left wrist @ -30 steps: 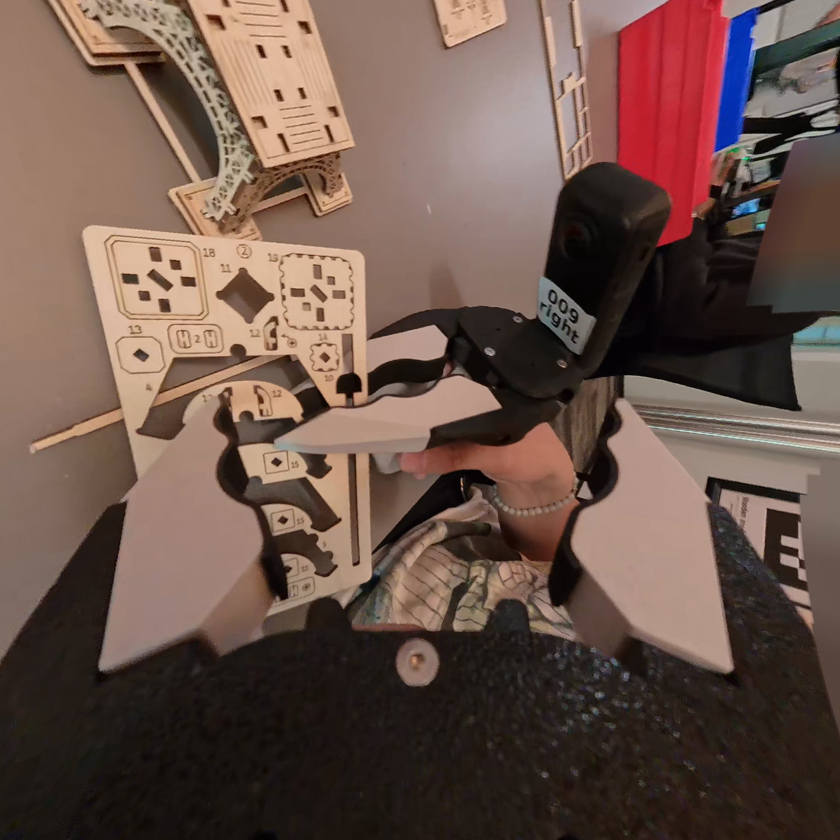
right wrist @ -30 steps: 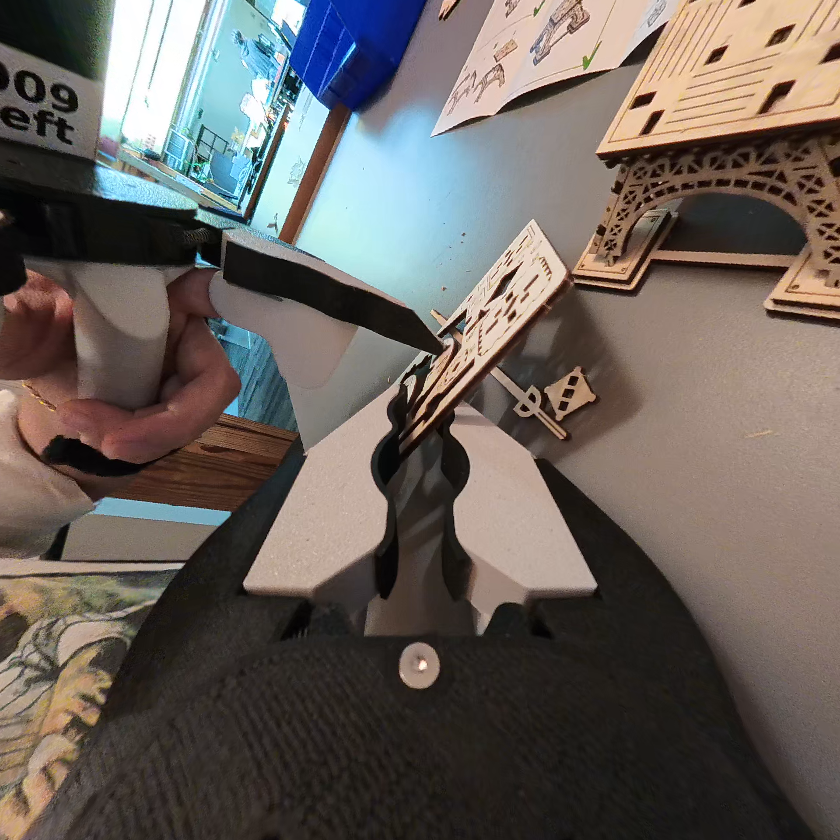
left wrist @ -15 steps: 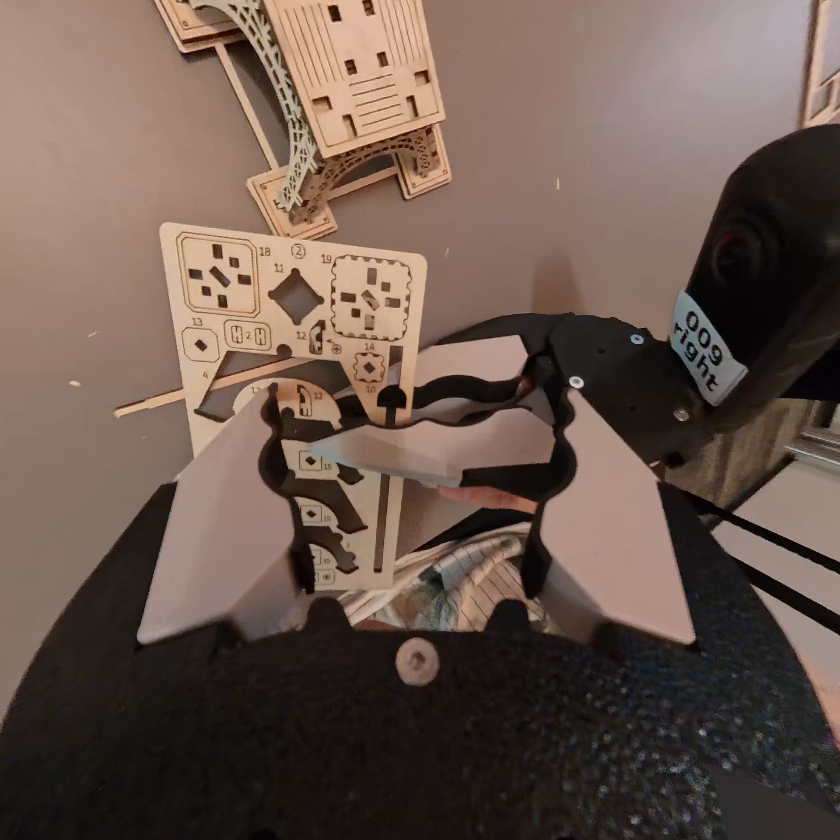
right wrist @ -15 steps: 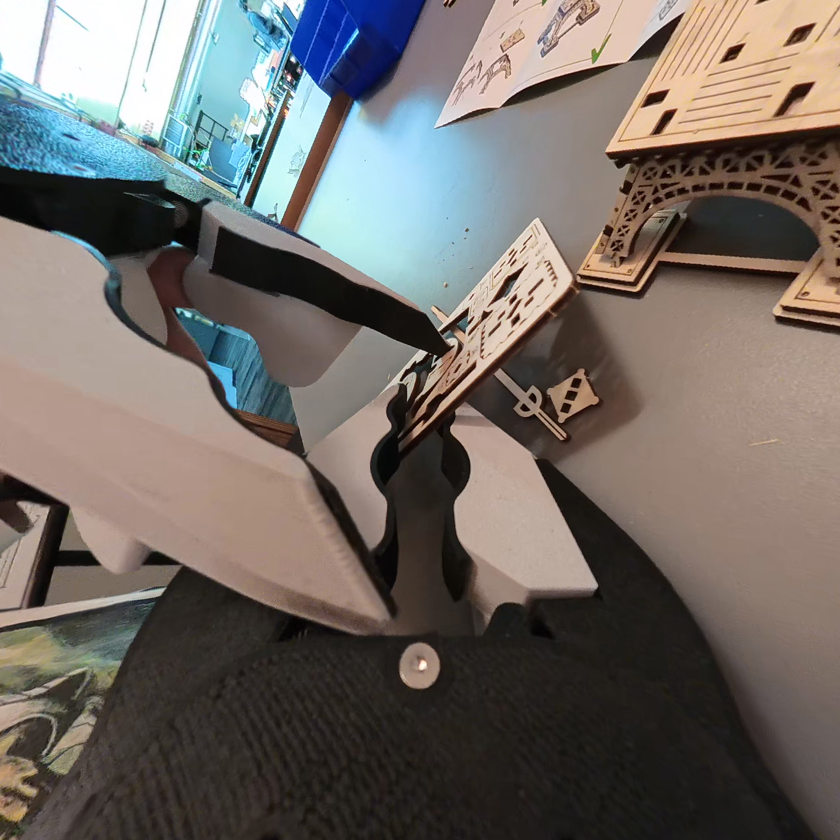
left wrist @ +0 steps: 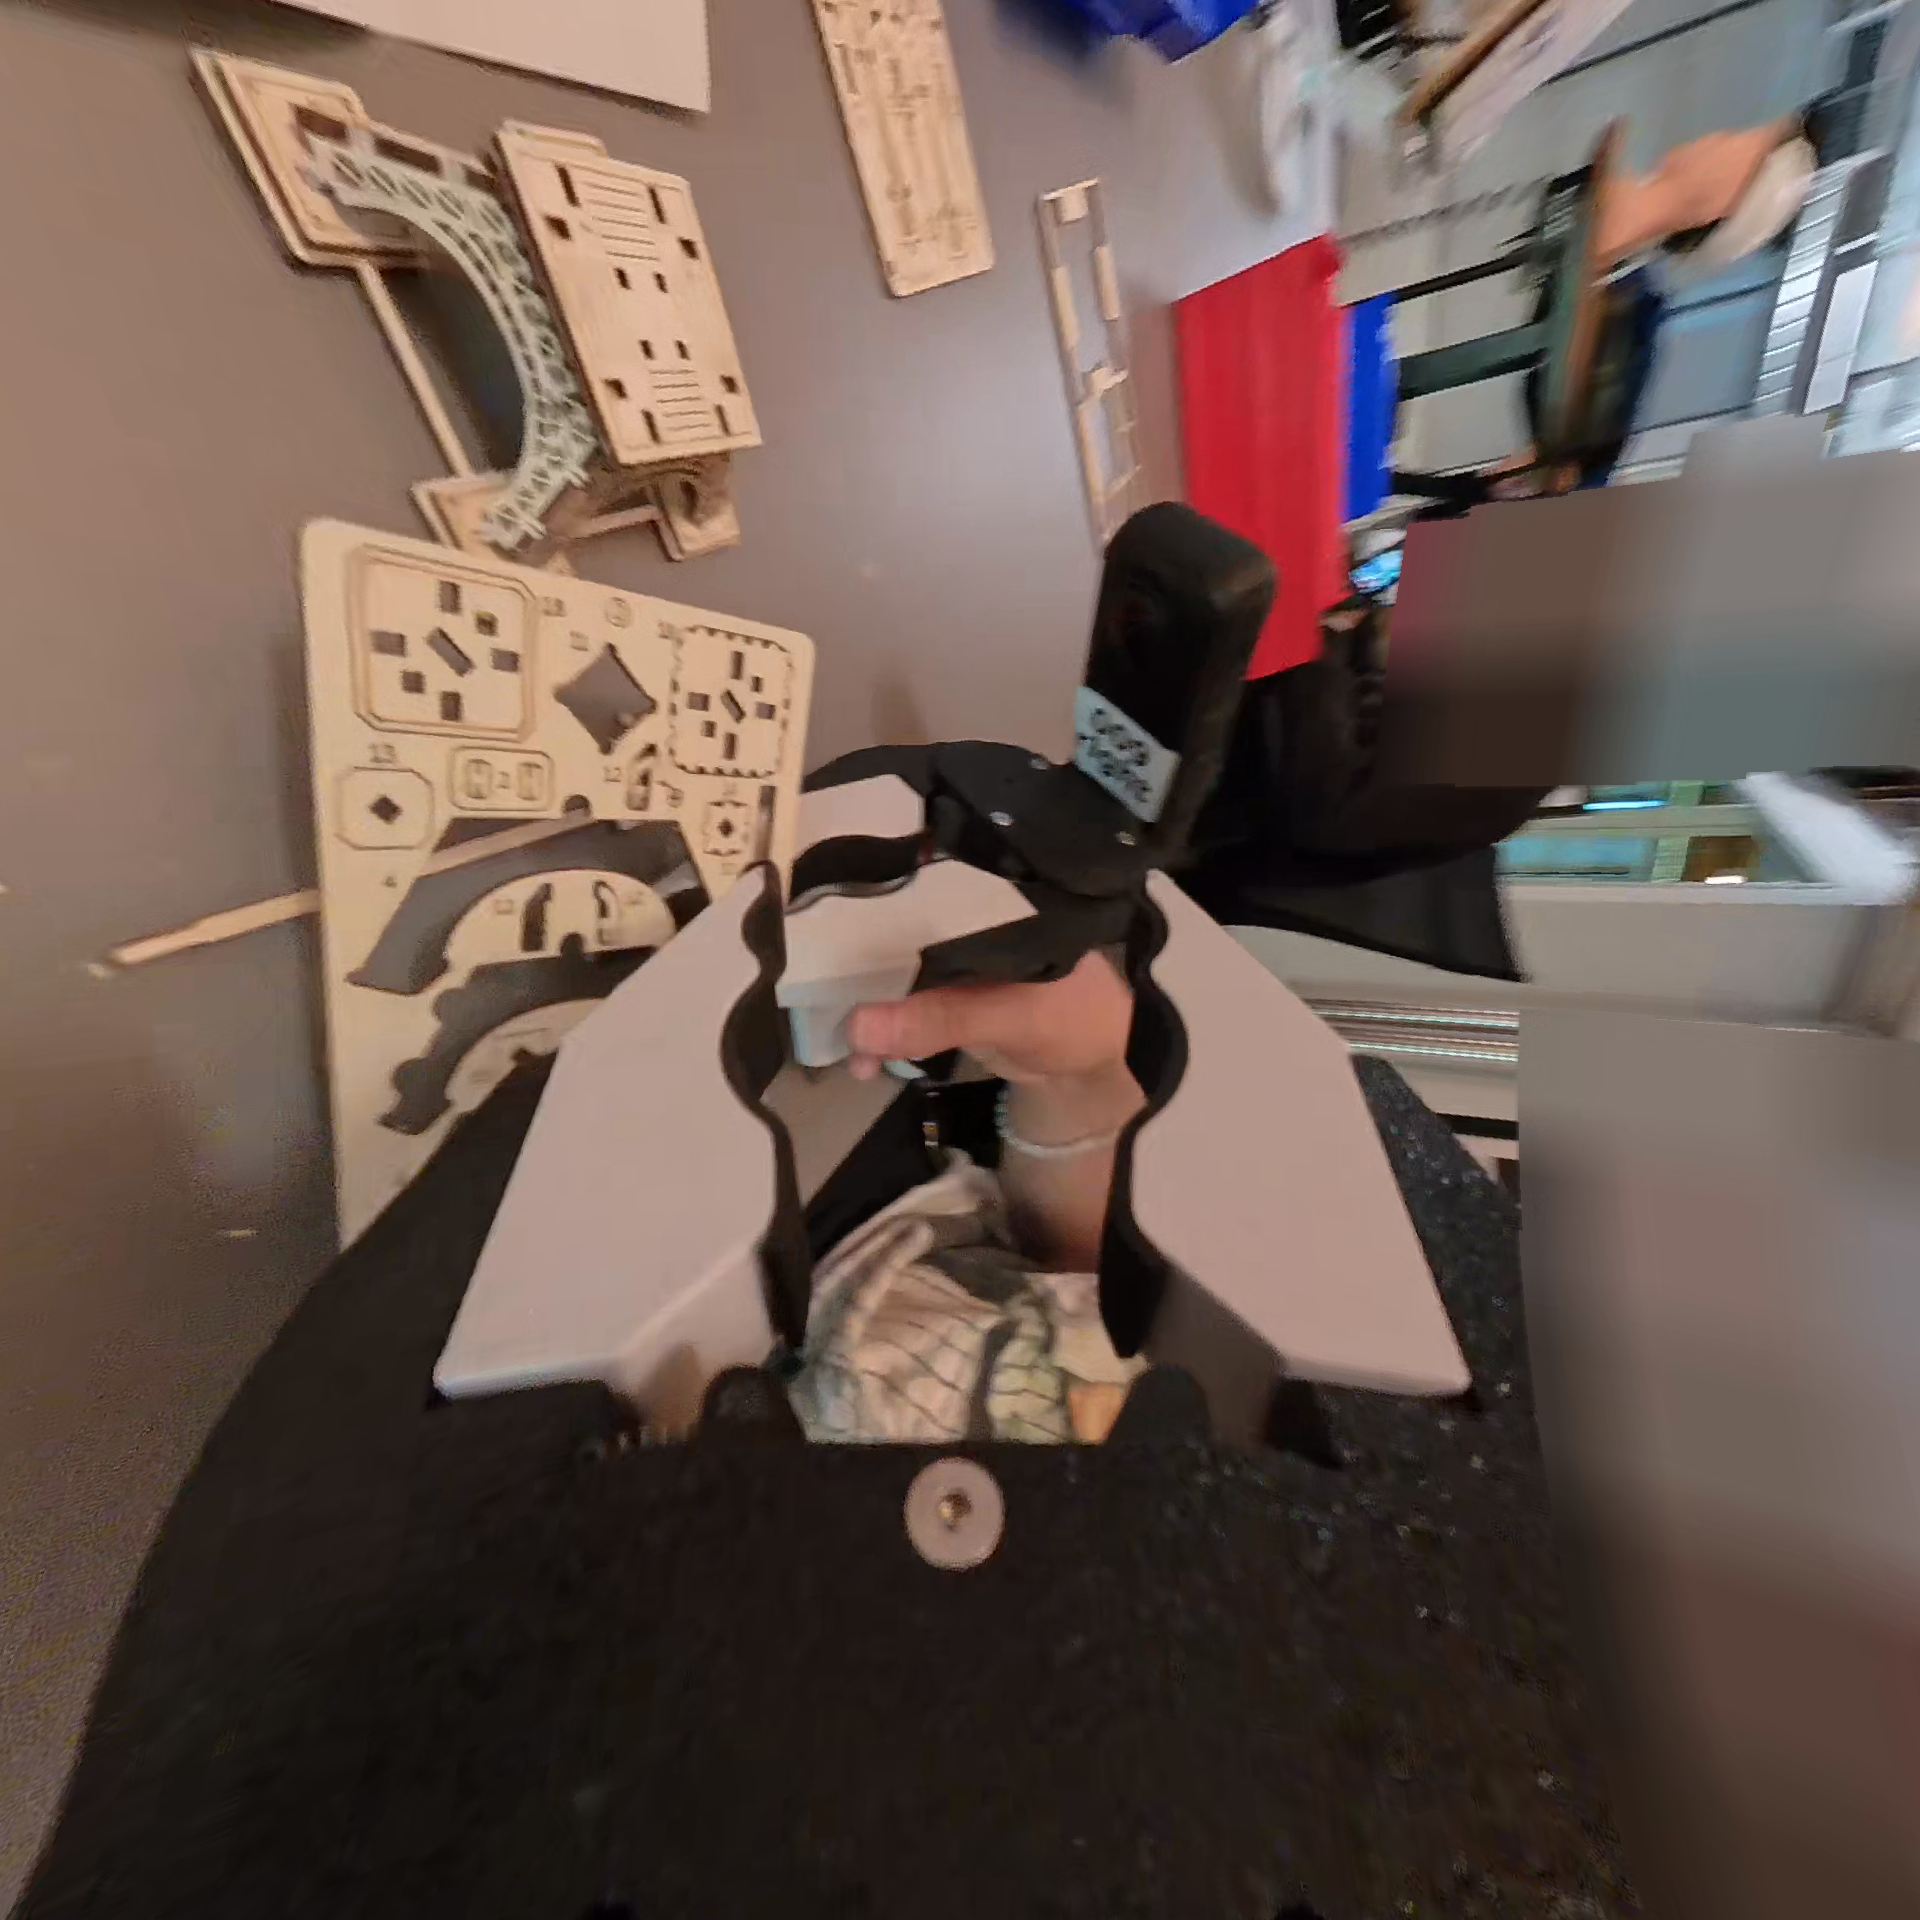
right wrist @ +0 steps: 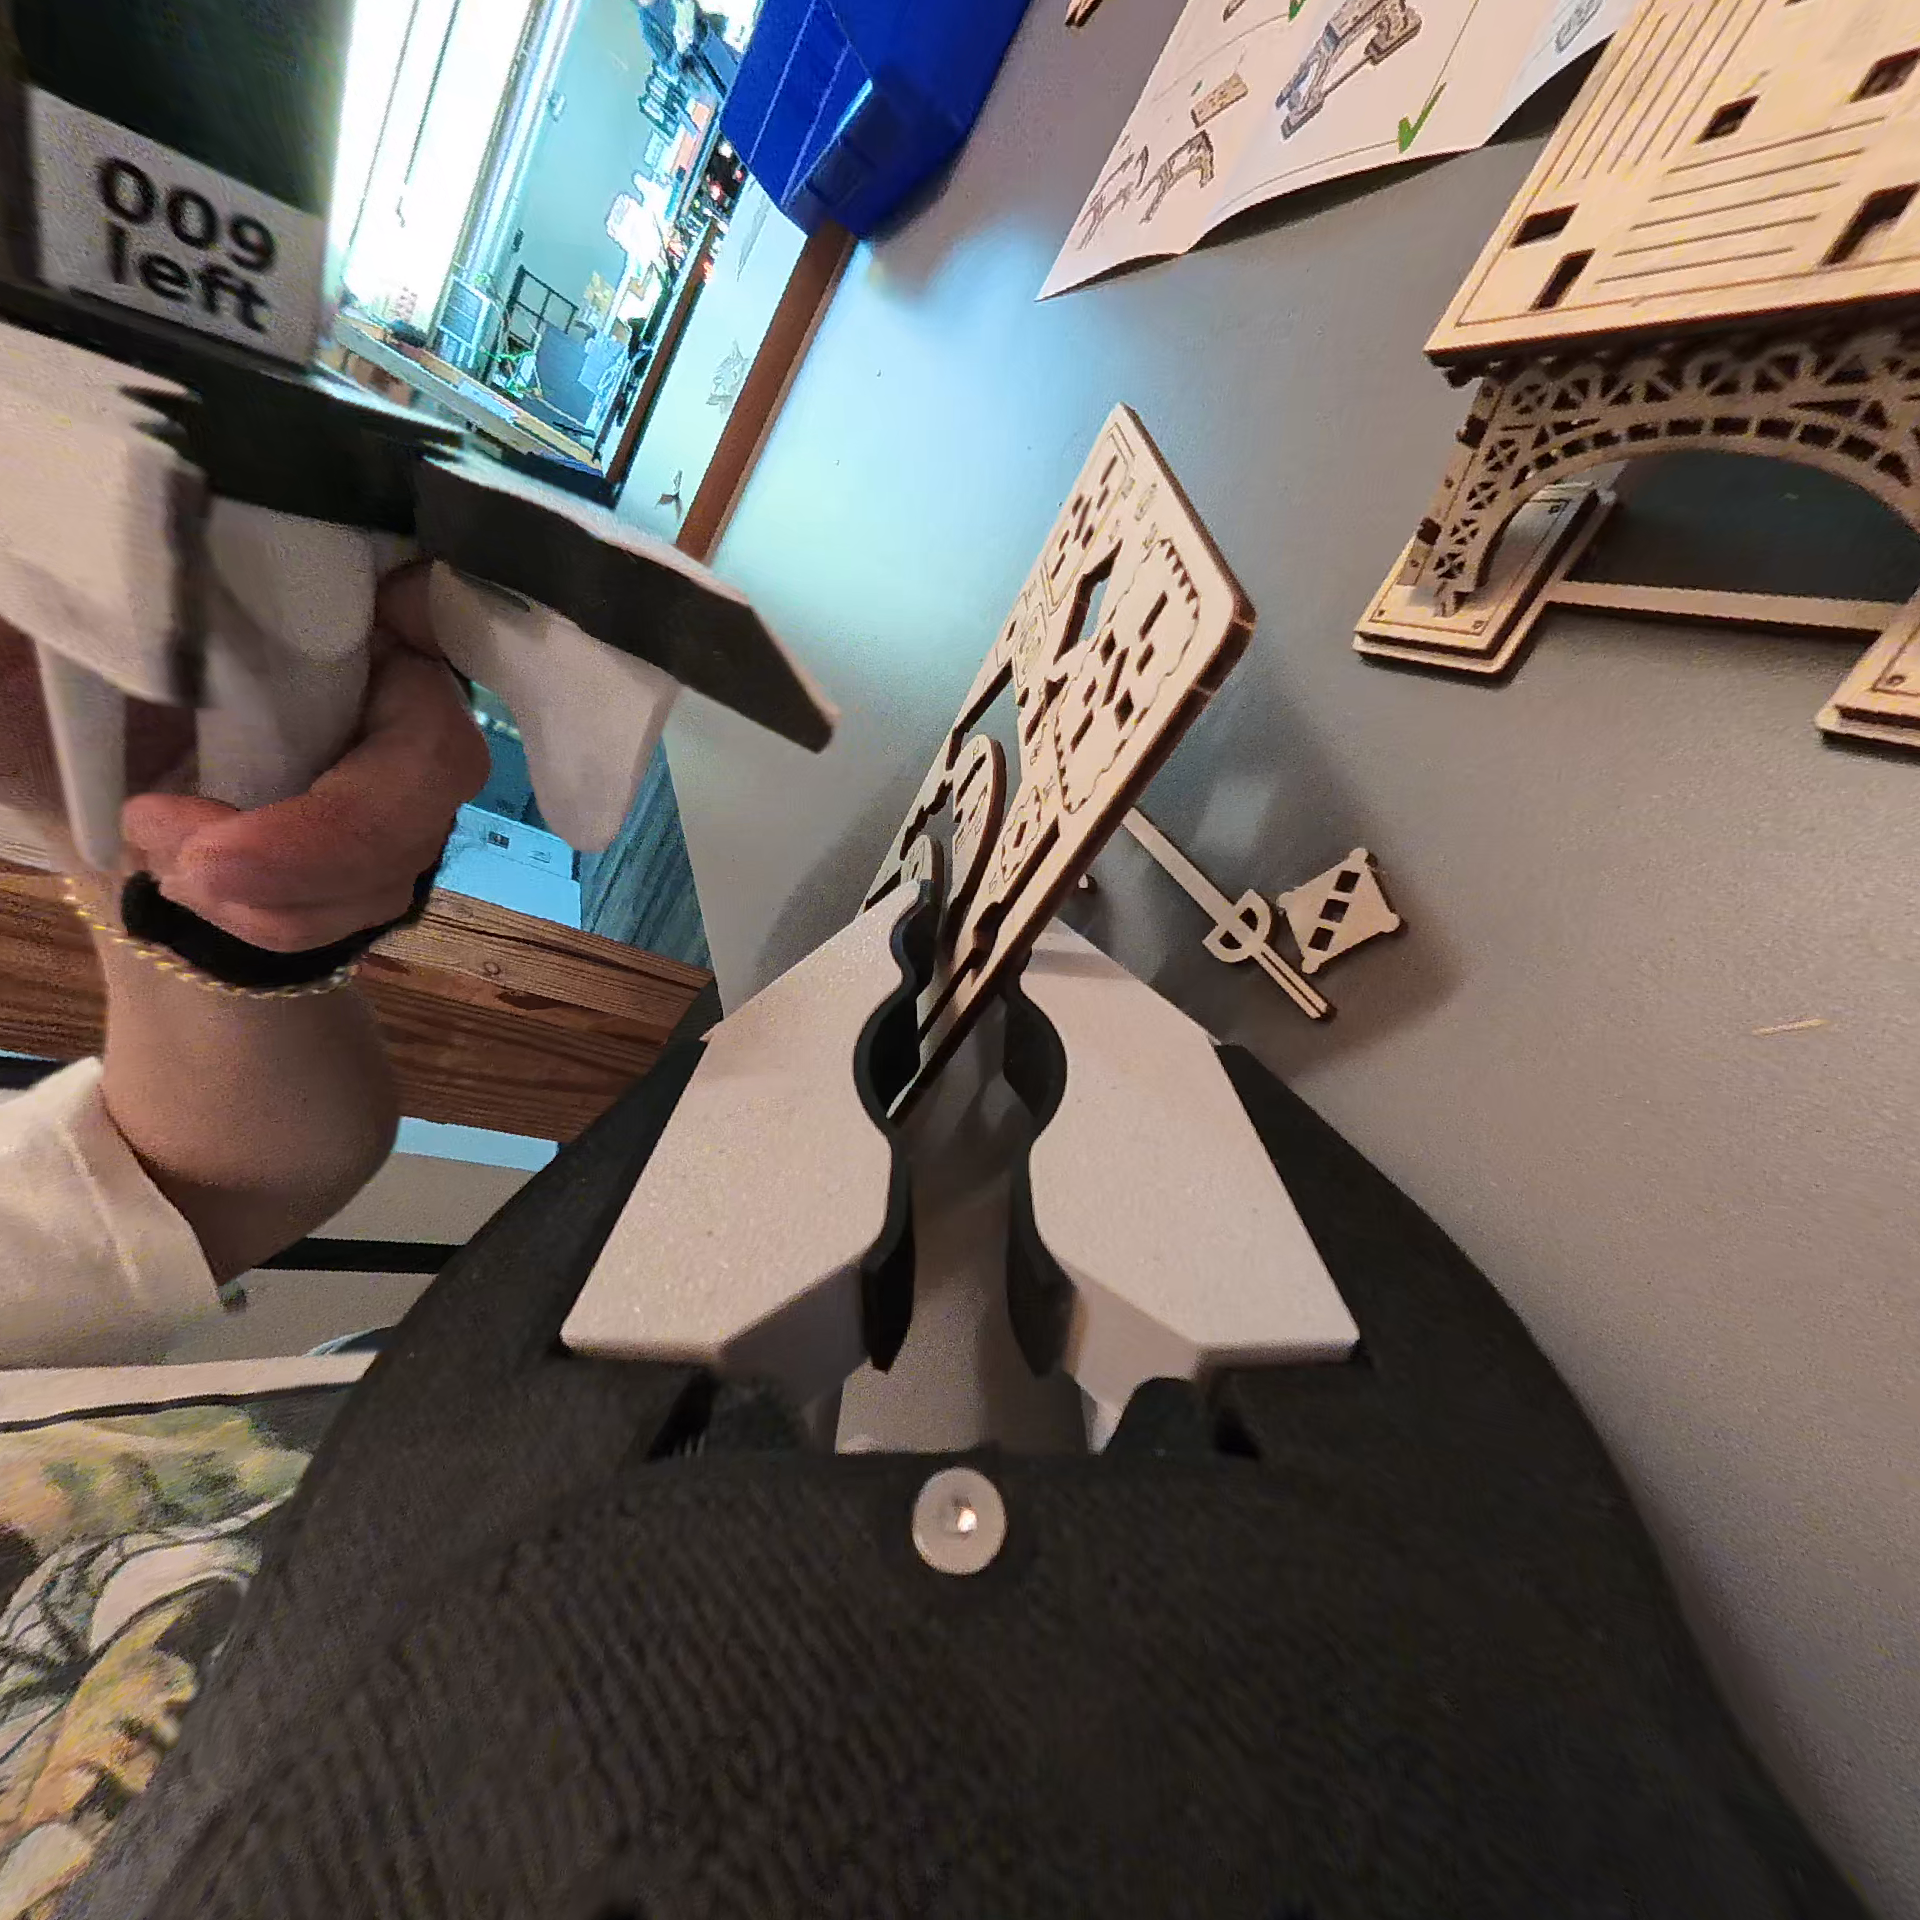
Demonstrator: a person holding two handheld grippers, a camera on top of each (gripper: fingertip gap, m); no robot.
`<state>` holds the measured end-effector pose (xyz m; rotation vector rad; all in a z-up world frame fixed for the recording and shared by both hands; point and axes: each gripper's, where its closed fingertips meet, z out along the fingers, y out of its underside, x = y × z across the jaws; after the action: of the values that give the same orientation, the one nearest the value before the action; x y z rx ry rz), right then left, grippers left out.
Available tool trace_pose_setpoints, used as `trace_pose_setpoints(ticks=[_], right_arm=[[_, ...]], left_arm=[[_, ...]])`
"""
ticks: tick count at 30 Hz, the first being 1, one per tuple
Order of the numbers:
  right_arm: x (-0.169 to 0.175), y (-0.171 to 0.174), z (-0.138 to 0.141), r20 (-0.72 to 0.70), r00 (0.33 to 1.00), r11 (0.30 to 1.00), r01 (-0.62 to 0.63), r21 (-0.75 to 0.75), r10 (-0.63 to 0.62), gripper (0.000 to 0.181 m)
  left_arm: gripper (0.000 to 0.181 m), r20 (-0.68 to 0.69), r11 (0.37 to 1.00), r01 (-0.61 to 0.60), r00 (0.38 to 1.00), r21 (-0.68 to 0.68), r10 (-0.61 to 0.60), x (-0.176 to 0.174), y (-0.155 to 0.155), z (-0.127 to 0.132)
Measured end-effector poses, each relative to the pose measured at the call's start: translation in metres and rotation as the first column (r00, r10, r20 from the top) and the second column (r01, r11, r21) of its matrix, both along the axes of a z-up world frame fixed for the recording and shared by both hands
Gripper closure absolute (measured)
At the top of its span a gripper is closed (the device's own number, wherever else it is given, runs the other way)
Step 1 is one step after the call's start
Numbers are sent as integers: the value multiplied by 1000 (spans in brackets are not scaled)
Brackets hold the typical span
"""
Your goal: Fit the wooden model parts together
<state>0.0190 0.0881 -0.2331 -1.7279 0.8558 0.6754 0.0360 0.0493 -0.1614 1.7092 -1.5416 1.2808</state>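
1. Right wrist view: the right gripper (right wrist: pixel 956 971) is clamped on the lower edge of a wooden parts sheet (right wrist: pixel 1081 717). The sheet tilts up toward 1 o'clock, clear of the grey table (right wrist: pixel 1558 1143).
2. At 9 o'clock, a hand (right wrist: pixel 301 831) holds the left gripper (right wrist: pixel 727 686); its tips stop just short of the sheet.
3. Left wrist view: the left gripper's (left wrist: pixel 951 904) jaws stand partly apart and grip nothing.
4. At 1 o'clock, a partly built wooden tower base (right wrist: pixel 1683 343) stands on the table.
5. At 3 o'clock of the sheet, a small loose wooden piece (right wrist: pixel 1335 914) lies flat beside a thin wooden strip (right wrist: pixel 1216 914).
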Motion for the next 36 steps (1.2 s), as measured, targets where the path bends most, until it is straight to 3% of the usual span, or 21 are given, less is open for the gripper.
trace_pose_setpoints(ticks=[2, 4, 6, 7, 8, 9, 10, 11, 14, 17, 27, 36], right_arm=[[0, 0, 0, -2, 1000, 1000, 0, 1, 0, 174], [0, 0, 0, -3, 1000, 1000, -3, 3, 3, 174], [0, 0, 1, -4, 1000, 1000, -4, 6, 4, 174], [0, 0, 1, -4, 1000, 1000, -4, 8, 4, 175], [0, 0, 1, -5, 1000, 1000, -4, 8, 4, 175], [0, 0, 1, -5, 1000, 1000, -4, 7, 4, 175], [0, 0, 1, -5, 1000, 1000, -3, 7, 3, 175], [0, 0, 1, -4, 1000, 1000, -3, 7, 3, 175], [0, 0, 0, 0, 1000, 1000, -2, 3, 2, 175], [0, -1, 1, 2, 1000, 1000, -1, 3, 1, 174], [0, -1, 0, 2, 1000, 1000, -2, 1, 2, 174], [-2, 0, -2, -1, 1000, 1000, -13, -16, 13, 173]], left_arm=[[118, -18, 994, 20, 1000, -107, -22, -6, -2, 4], [137, 118, 985, 127, 987, -121, -113, -12, -3, 11], [145, 301, 976, 175, 931, 127, -206, -10, 11, -2], [128, 352, 937, 134, 902, 324, -250, -3, 26, -16], [101, 388, 864, 79, 870, 497, -303, 4, 41, -26], [88, 412, 781, 16, 843, 624, -346, 12, 54, -32], [84, 428, 714, -39, 823, 699, -374, 17, 63, -35], [84, 437, 689, -65, 814, 722, -382, 20, 64, -35], [84, 384, 713, -55, 870, 699, -309, 21, 63, -49], [82, 307, 679, -60, 918, 732, -250, 21, 76, -72], [86, 271, 729, -51, 944, 683, -188, 18, 71, -81], [83, 195, 704, -9, 963, 710, -184, 14, 75, -91]])
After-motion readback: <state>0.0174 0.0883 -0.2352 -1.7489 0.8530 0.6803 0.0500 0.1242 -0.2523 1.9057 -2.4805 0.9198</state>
